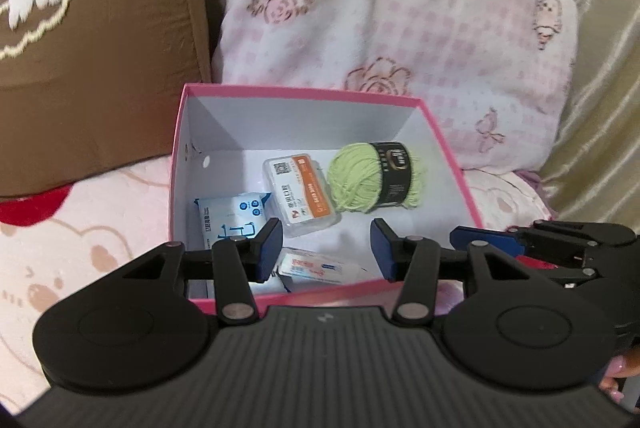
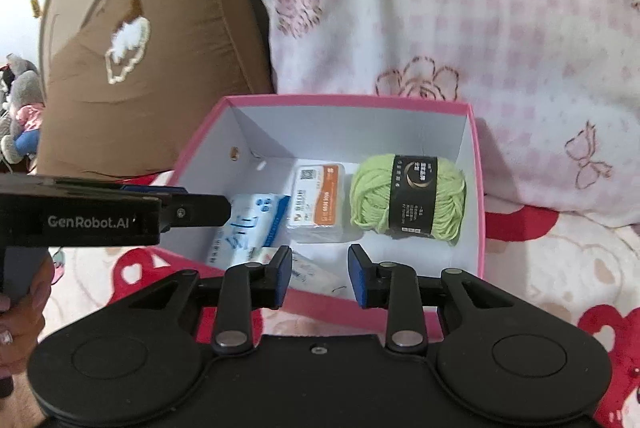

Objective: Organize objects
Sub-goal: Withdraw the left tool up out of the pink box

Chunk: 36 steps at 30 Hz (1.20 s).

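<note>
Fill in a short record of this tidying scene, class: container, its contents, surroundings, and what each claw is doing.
container: pink box, white inside, lid off
contents: green yarn ball with black band on the right; clear case with orange label in the middle; blue-and-white tissue pack on the left; another small packet at the near wall
surroundings: brown cushion and pink floral pillow behind the box
left claw: open, empty, above the near edge
right claw: open, empty, beside the left
</note>
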Each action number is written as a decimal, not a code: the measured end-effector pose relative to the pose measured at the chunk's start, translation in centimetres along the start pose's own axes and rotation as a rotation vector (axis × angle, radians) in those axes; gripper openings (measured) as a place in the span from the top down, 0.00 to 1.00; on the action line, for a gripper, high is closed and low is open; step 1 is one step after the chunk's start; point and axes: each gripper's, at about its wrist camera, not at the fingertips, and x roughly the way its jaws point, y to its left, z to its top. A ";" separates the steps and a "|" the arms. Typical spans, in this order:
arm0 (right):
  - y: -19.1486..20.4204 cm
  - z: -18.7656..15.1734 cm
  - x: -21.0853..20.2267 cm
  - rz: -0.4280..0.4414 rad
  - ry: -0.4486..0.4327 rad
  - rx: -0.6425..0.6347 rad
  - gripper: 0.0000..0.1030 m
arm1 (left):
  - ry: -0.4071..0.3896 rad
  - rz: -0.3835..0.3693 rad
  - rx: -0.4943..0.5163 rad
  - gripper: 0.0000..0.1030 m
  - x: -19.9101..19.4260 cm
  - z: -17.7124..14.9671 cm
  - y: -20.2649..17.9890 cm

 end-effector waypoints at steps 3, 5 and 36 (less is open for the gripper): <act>0.5 0.3 -1.4 0.000 0.000 0.000 0.64 | 0.008 -0.002 0.013 0.50 -2.1 0.2 -0.8; 0.9 0.1 -2.6 0.010 -0.003 -0.009 0.63 | 0.018 -0.007 0.023 0.49 -3.5 0.3 -1.3; 2.7 -6.2 -16.7 0.060 0.034 -0.140 0.11 | 0.151 -0.049 -0.006 0.17 -15.4 -5.3 -5.6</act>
